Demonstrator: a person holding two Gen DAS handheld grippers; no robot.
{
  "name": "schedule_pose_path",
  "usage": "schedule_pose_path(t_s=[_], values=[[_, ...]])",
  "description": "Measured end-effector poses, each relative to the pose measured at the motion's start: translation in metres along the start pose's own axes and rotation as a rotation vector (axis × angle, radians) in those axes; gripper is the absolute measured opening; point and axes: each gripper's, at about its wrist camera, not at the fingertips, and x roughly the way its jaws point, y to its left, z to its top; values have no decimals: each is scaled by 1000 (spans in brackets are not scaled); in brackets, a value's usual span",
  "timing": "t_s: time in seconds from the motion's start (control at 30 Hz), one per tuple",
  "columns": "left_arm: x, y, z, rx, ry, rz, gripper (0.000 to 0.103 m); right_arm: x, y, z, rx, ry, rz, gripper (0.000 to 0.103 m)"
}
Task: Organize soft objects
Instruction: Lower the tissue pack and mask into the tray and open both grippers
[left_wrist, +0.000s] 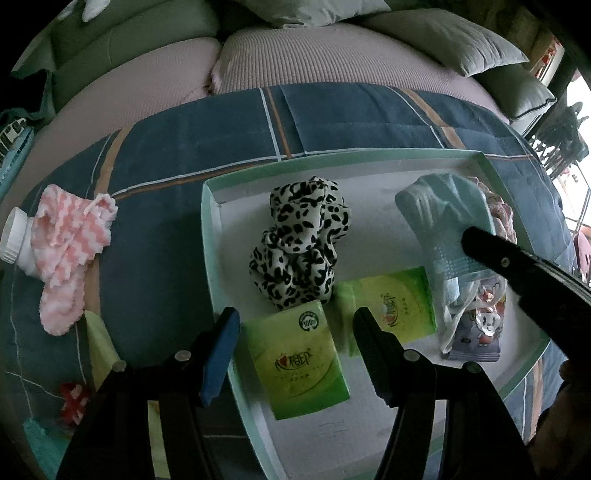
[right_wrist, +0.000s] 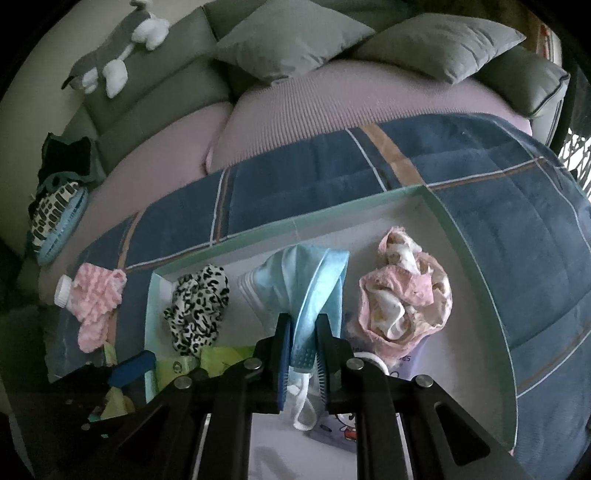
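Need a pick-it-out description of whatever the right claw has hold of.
Start at the shallow white tray with the green rim lying on the blue plaid blanket. In the middle of it the right claw is shut on a light blue face mask, white ear loops dangling below. It sits between a black-and-white spotted scrunchie and a bundle of pink cloth.

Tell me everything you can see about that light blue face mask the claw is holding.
The face mask is a pale blue, pleated, disposable-looking one of thin, soft fabric, folded roughly in half. The right claw is shut on its lower part, so it stands crumpled above the white tray. Its white ear loops dangle below the claw, over a cartoon-printed packet. The leopard-print scrunchie and the pink cloth lie to either side of it.
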Motion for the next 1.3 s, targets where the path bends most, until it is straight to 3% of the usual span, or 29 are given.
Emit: schedule_pose_path(t_s=[0.27,0.63,0.77,1.03,1.1,1.3], values=[[2,2,-1,-10,5,-14,65,22,-4,-2,8,69,-27,16],[-1,5,0,-12,4,-15,65,13,6,-3,-17,41,-66,16],[-6,8,1,-25,-9,-17,65,-2,11,-3,-26,4,-74,29],[-26,25,2,-82,-64,-4,66,-19,19,1,-43,-41,-78,32],[-30,33,2,-112,-77,6,66,-19,22,0,-53,-40,-84,46],[-44,73,-1,-241,-125,36,67,-21,33,-3,-83,-41,-82,55]])
